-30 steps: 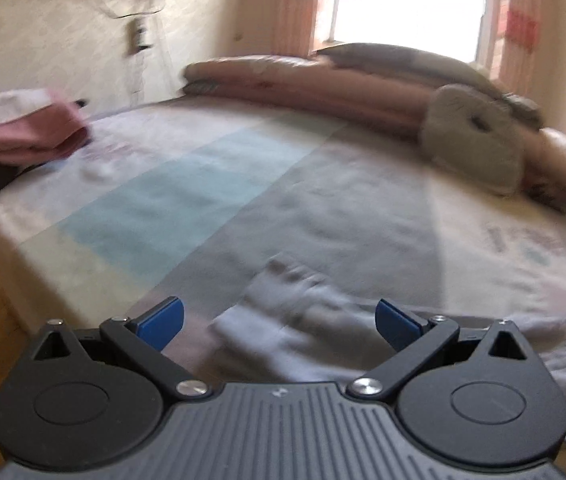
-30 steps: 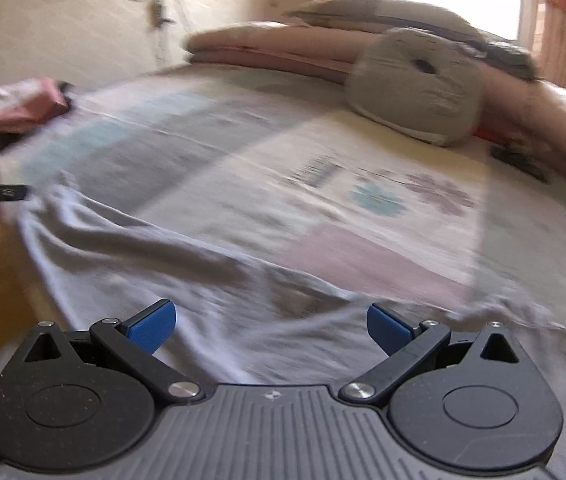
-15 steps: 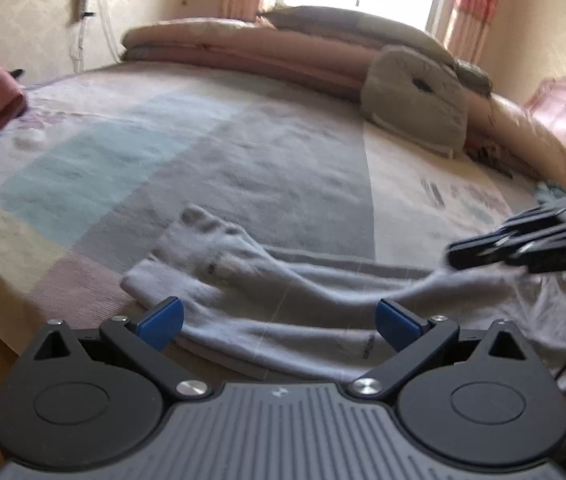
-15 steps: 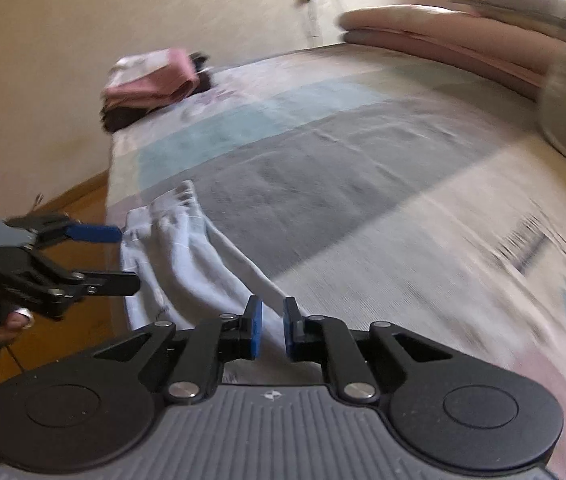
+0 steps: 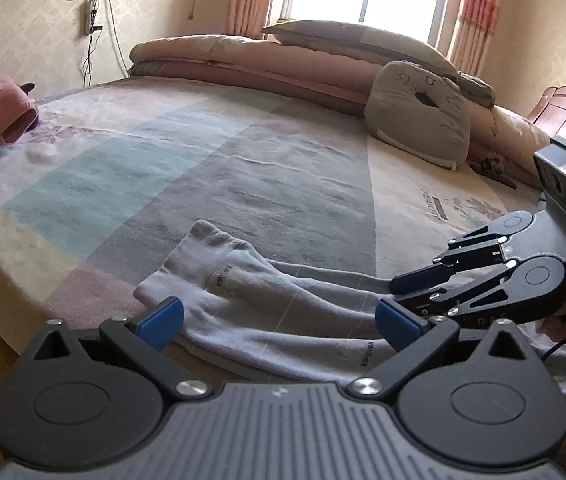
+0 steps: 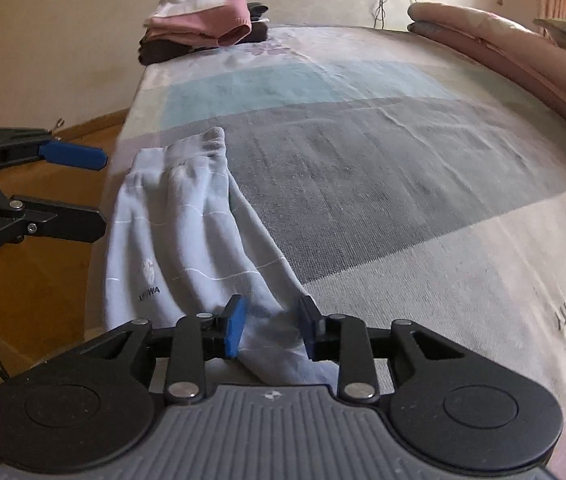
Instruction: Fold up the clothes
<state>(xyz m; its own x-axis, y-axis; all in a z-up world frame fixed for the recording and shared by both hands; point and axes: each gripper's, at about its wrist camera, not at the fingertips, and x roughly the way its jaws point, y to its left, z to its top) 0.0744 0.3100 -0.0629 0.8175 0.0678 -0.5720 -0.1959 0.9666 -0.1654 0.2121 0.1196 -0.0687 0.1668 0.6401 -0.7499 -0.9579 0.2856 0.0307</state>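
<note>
So the pale blue-grey knit trousers [image 6: 187, 232] lie along the near edge of the patchwork bed cover [image 6: 363, 168], long axis running from the right gripper [image 6: 271, 328] up toward 11 o'clock. That gripper's jaws are opening, with a bunch of fabric between them, pads not pressing. The left gripper [image 5: 279, 320] hangs wide apart over the cuff end, holding nothing. Floor drop-off at 9 o'clock; plenty of open bed toward 1 o'clock.
</note>
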